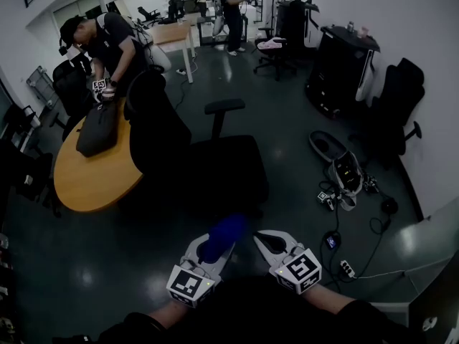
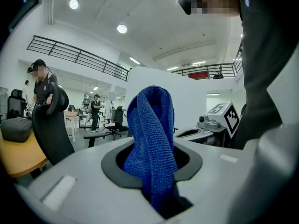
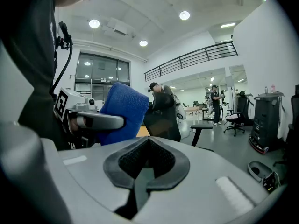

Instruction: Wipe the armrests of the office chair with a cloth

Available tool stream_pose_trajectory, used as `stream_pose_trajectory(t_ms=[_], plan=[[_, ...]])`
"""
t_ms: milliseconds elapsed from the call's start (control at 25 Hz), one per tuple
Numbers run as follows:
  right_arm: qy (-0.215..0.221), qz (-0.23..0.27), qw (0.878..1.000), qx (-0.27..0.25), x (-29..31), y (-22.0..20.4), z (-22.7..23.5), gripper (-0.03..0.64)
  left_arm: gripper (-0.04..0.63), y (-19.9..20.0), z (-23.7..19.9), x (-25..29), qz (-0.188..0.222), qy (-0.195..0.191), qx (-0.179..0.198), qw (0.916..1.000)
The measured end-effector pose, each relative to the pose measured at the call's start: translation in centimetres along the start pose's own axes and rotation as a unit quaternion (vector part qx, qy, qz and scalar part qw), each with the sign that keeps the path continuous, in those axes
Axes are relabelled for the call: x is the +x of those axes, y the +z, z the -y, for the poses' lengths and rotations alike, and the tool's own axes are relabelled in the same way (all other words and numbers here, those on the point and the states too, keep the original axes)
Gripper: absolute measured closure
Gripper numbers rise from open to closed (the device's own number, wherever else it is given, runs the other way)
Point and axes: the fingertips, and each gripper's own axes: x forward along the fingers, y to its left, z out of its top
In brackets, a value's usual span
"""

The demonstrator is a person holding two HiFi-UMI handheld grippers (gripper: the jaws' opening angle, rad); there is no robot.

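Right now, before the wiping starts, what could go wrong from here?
The left gripper pinches only a fold of the blue cloth; wiping pressure might drag it out.
The armrest stands beyond the office chair's seat, so reaching may shove the chair away.
Loose cables and a power strip lie on the floor at right: a likely trip hazard.

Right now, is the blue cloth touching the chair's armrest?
Apart. The head view shows the cloth, held in the left gripper, well short of the armrest.

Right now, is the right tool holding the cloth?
No, the right tool is shut and empty; the blue cloth is clamped in the left tool.
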Motion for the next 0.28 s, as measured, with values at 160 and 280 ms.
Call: stream_pose_trajectory(t_ms=[160,280], plan=[[-0.003,-0.003,1.0,0.003,-0.15,-0.28,-0.24,0.614,0.466,-0.19,0.33,-0.31,-0.003,-0.004,0.001,1.0],[-0.008,-0.005,1.0,0.003,-0.3,-0.38,-0.61,0.614,0.466,-0.23,0.43,-0.76,-0.002,-0.004,0.003,1.0]])
